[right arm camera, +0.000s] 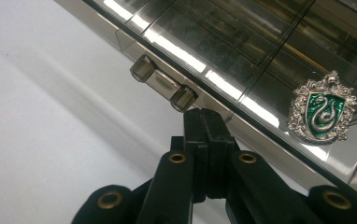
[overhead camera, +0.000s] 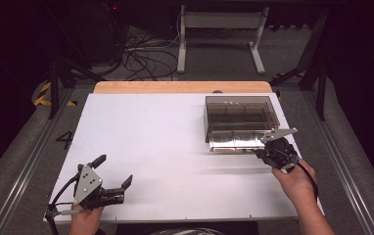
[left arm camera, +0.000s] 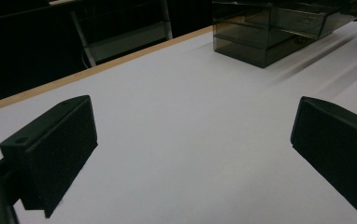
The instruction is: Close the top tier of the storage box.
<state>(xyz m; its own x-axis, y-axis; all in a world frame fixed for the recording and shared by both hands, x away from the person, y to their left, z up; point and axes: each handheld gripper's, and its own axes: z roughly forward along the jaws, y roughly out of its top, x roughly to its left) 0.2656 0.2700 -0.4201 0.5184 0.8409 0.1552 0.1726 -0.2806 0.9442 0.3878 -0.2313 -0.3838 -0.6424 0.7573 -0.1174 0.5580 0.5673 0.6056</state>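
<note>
Smoky, see-through plastic makes up the compartment box point(overhead camera: 241, 122), which sits on the white surface point(overhead camera: 165, 147) near its far right corner, a little in from the right edge. In the high view the box's inside is split by dividers into several compartments, and its near side faces the person. The right hand-held gripper point(overhead camera: 263, 152) is at the box's near right corner, held by the right hand point(overhead camera: 297, 181), which comes in from the near edge of the surface. In the right gripper view its two black jaws are pressed flat against each other with nothing between them, and their tips sit just below a small clear latch point(right arm camera: 163, 83) on the front wall of the box; whether the tips touch the wall I cannot tell. Beside the latch in that view, an enamel crest point(right arm camera: 322, 108) in green and silver with a snake on it lies in one of the compartments near that wall. The left hand-held gripper point(overhead camera: 112, 171) is well apart from the box, low over the near left corner of the surface, in the left hand point(overhead camera: 84, 215). Its jaws stand wide apart and hold nothing; the left gripper view shows bare white surface between them, with the box far off toward the wooden far edge point(overhead camera: 182, 87).
</note>
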